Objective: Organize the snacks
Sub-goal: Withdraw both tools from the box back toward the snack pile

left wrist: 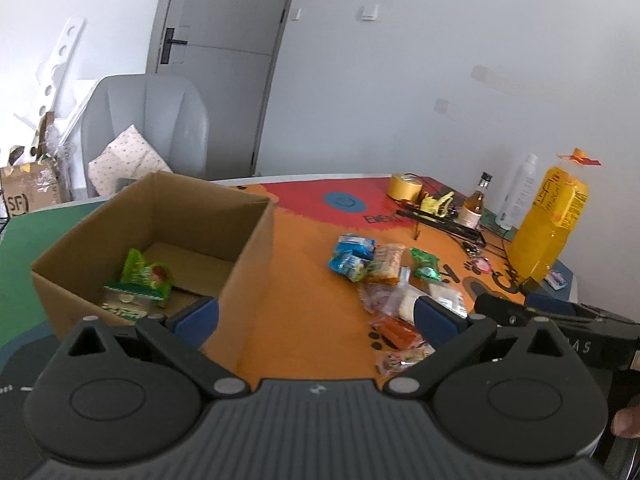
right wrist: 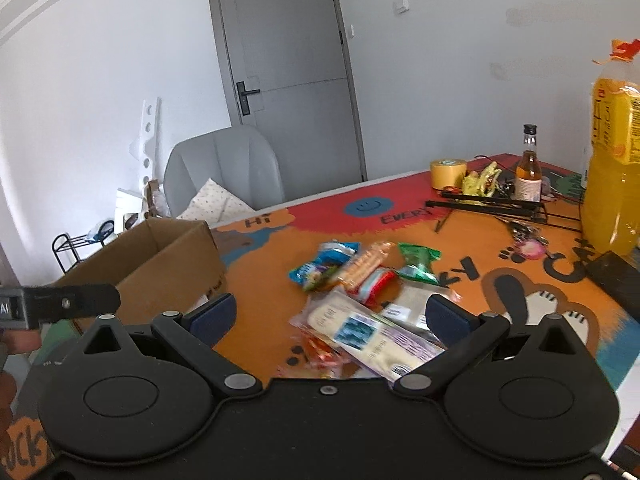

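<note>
A bright mat [right wrist: 500, 240] reading "HI" and "EVERY" fills the frame's middle. The cardboard box [left wrist: 248, 248], centre left, holds green packets [left wrist: 140, 280]. Loose snacks [right wrist: 360, 276] lie centre frame. Both the left gripper [left wrist: 316, 312] and right gripper [right wrist: 330, 312] gape wide, empty.

Both wrist cameras looked forward over the table [left wrist: 304, 312] toward the door [left wrist: 224, 60] — the left nearer the cardboard box [left wrist: 248, 264], the right closer above the shared snack pile [right wrist: 360, 280].
</note>
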